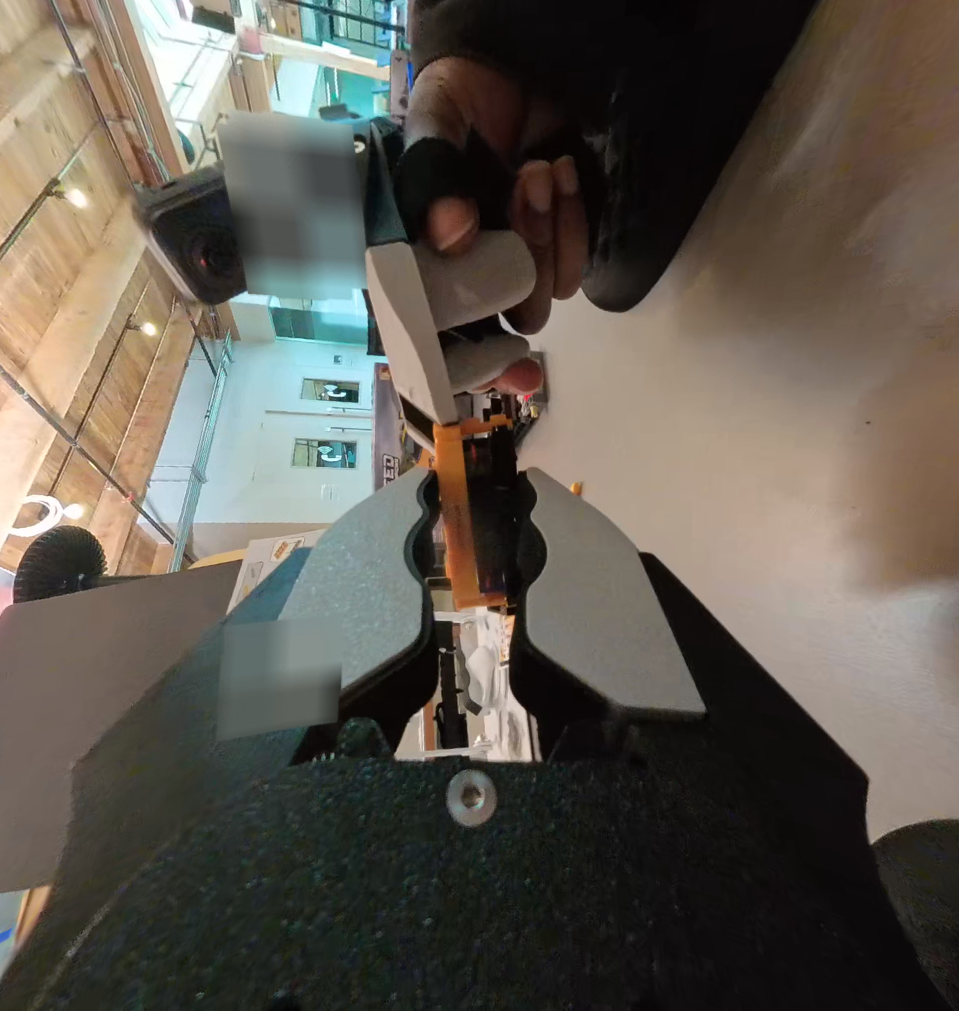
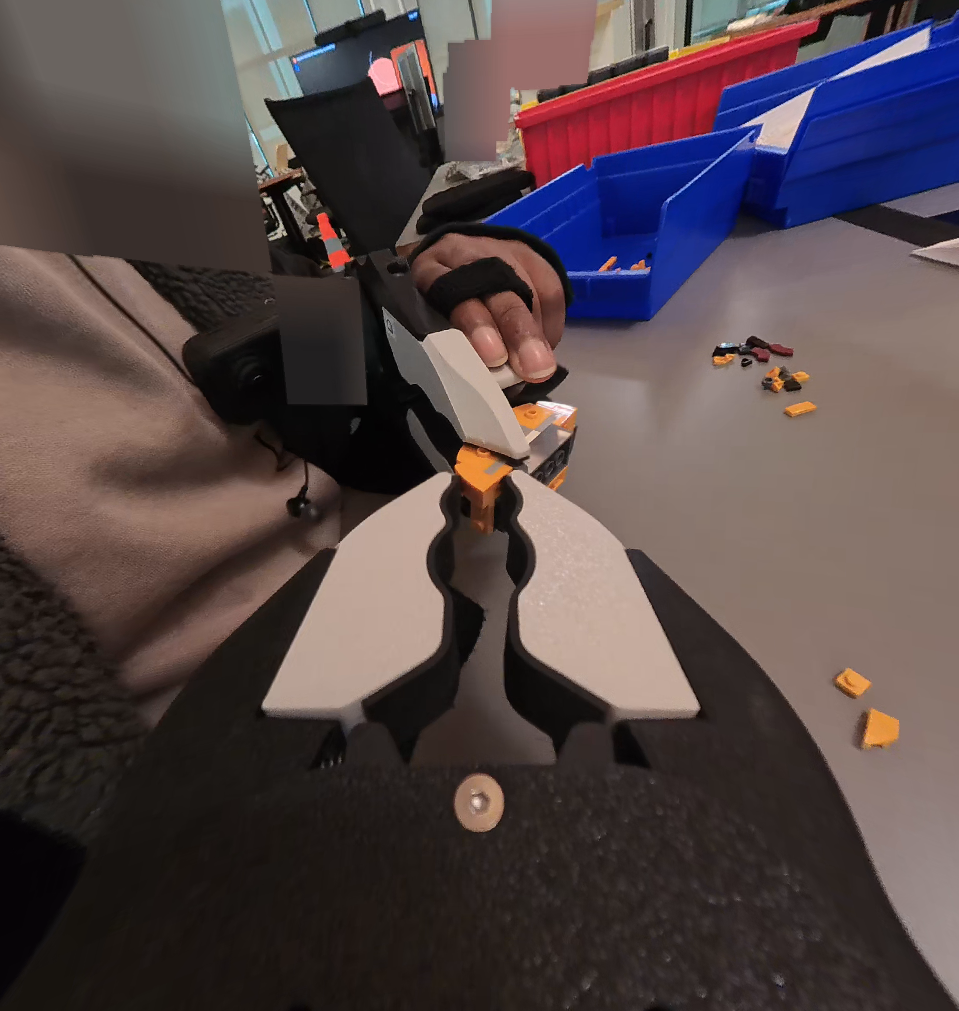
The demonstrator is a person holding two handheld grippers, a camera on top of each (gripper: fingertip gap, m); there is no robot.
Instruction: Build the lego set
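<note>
A small orange and black lego model (image 1: 466, 525) is held between both grippers above the grey table (image 2: 739, 519). My left gripper (image 1: 477, 487) is turned on its side and is shut on the model's long orange and black body. My right gripper (image 2: 480, 484) is shut on the model's orange end (image 2: 480, 495). The right gripper (image 1: 411, 328) also shows in the left wrist view, its tip on the far end of the model. The left gripper (image 2: 466, 394) shows in the right wrist view, clamped on the model's middle (image 2: 545, 416).
Loose orange and dark pieces (image 2: 756, 364) lie on the table at the right, with an orange tile (image 2: 800, 408) and two orange pieces (image 2: 852, 683) nearer. Blue bins (image 2: 630, 230) and a red bin (image 2: 646, 120) stand behind. An instruction booklet (image 1: 269, 563) and the set's box (image 1: 387, 426) lie beyond.
</note>
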